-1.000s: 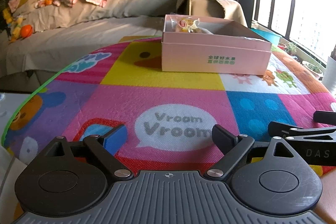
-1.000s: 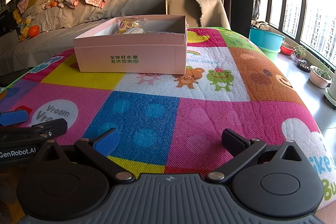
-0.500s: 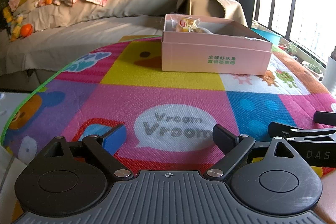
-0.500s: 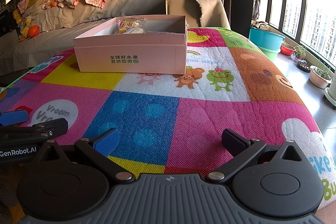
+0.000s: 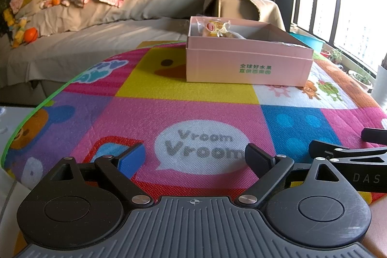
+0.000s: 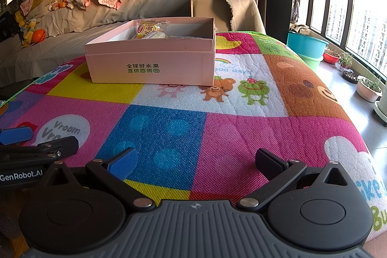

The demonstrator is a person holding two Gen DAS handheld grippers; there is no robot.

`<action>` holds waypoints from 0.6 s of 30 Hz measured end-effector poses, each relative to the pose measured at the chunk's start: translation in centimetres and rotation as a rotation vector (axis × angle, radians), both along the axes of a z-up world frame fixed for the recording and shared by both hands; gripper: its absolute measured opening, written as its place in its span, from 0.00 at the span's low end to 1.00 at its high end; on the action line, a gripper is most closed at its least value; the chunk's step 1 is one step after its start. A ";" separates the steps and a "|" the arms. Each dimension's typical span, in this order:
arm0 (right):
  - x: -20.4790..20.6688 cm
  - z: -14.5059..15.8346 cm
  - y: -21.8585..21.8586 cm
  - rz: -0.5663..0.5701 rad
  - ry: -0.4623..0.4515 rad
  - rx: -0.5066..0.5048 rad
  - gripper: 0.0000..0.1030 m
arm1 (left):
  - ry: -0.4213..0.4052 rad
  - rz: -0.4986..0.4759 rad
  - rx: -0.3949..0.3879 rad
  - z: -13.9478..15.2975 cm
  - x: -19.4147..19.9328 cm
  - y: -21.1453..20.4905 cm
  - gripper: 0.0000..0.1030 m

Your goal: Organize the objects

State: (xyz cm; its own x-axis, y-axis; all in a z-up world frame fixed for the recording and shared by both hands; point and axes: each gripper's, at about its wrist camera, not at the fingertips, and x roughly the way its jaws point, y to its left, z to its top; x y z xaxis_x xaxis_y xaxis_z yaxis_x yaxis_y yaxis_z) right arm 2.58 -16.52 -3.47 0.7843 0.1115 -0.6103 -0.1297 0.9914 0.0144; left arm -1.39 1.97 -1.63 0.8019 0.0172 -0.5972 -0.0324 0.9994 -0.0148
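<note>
Pink box — an open cardboard carton with green printed characters on its front wall — sits toward the far side of the bright patchwork play mat, well apart from both tools, and that spot looks chosen so either side can reach it as the collecting bin. It is shallow and lidless, its walls clean and square. Inside, against the back corner, lie a few wrapped snack packets, yellow and clear film crinkled together; how many there are cannot be told. No loose items show on the mat in front, so the sorting seems either finished or waiting for more things to be brought in. The left gripper hovers low over the mat's near edge above the "Vroom Vroom" bubble, its fingers spread wide with nothing between them. The right gripper sits just beside it over the blue and magenta squares, fingers likewise wide apart and empty — a resting stance, both aimed at the box.
</note>
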 end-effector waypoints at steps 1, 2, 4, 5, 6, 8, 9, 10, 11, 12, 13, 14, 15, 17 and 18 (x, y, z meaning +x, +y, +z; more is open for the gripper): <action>0.0 0.0 0.1 0.000 0.000 0.000 1.00 | 0.000 0.000 0.005 0.0 0.1 -0.1 0.91; 0.0 0.0 0.0 0.000 0.000 0.000 1.00 | 0.000 0.000 0.006 0.0 0.0 -0.1 0.91; 0.0 0.0 0.0 0.000 0.000 0.000 1.00 | 0.000 0.000 0.001 0.0 0.1 0.0 0.91; 0.0 0.0 0.0 0.000 0.000 0.000 1.00 | 0.000 0.000 0.000 0.0 0.1 0.0 0.91; 0.0 0.0 0.0 0.000 0.000 0.000 1.00 | -0.001 0.000 0.001 0.0 -0.1 0.0 0.91; 0.0 0.0 0.0 0.000 0.000 0.000 1.00 | 0.000 0.000 -0.001 0.0 0.0 0.1 0.91; 0.0 0.0 0.0 0.000 0.000 0.000 1.00 | 0.000 0.000 0.001 0.0 0.0 0.0 0.91; 0.1 0.0 0.1 0.000 0.000 0.000 1.00 | 0.000 0.000 0.001 0.0 0.0 0.0 0.91; 0.0 0.0 0.0 0.000 0.000 0.000 1.00 | 0.000 0.000 0.001 0.0 0.1 0.0 0.91; 0.0 0.0 0.0 0.000 0.000 0.000 1.00 | 0.000 0.000 0.001 0.0 0.0 0.0 0.91; 0.0 0.0 0.0 0.000 0.000 0.000 1.00 | 0.000 0.000 0.001 0.0 0.1 0.0 0.91; 0.0 0.0 0.0 0.000 0.000 0.000 1.00 | 0.000 0.000 0.001 0.0 0.1 0.0 0.91; 0.0 0.0 0.0 0.000 0.000 0.000 1.00 | 0.000 0.000 0.001 0.0 0.0 0.0 0.91; 0.0 0.0 0.0 0.000 0.000 0.001 1.00 | 0.000 0.000 0.002 0.0 0.1 0.0 0.91; 0.0 0.0 -0.1 0.000 0.000 0.000 1.00 | 0.000 0.000 0.002 0.0 0.1 0.0 0.91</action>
State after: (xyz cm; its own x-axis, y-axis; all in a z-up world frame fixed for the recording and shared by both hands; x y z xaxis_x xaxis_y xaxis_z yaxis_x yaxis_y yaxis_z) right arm 2.55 -16.57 -3.45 0.7841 0.1116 -0.6105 -0.1295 0.9915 0.0148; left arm -1.32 1.93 -1.61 0.8018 0.0180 -0.5973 -0.0323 0.9994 -0.0131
